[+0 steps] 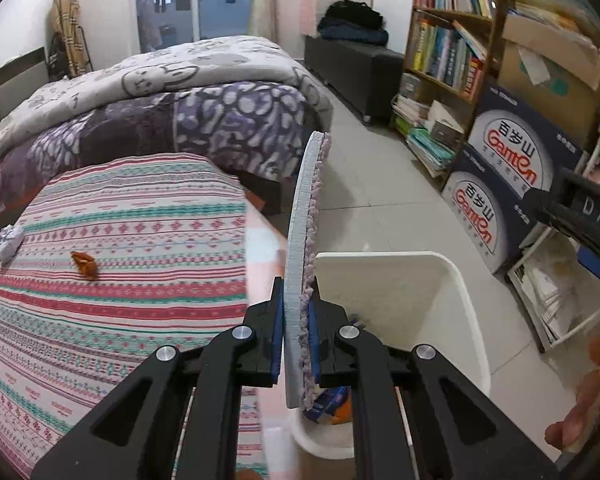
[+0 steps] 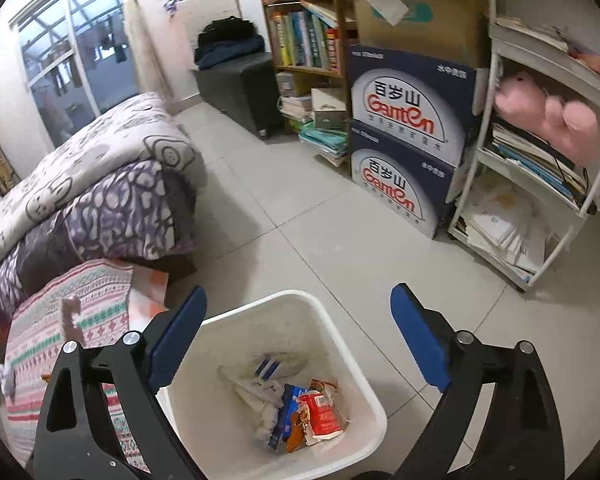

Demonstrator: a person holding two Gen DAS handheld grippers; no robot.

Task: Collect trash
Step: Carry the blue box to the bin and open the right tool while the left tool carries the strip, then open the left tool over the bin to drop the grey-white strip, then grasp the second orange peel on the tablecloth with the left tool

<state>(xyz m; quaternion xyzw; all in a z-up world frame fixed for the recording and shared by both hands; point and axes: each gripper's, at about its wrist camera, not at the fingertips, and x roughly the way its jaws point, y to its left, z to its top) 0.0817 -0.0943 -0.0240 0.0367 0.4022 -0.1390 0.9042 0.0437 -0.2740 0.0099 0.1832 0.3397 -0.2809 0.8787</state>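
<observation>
While the right claw hangs over the white bin with jaws spread wide and nothing between them, step in hand reads as a drop just finished: wrappers and a red carton lie in the bin bottom, directly below and ahead of that claw. Left claw is clamped nearly shut on a flat grey pad with a fuzzy purple face, held edge-up, bin just right of it. Remaining trash sits on the striped bedspread left of the left claw: a crumpled white paper and an orange wrapper, well apart from both claws. Next move likely needs the empty right claw swung across to the bed for one of those.
</observation>
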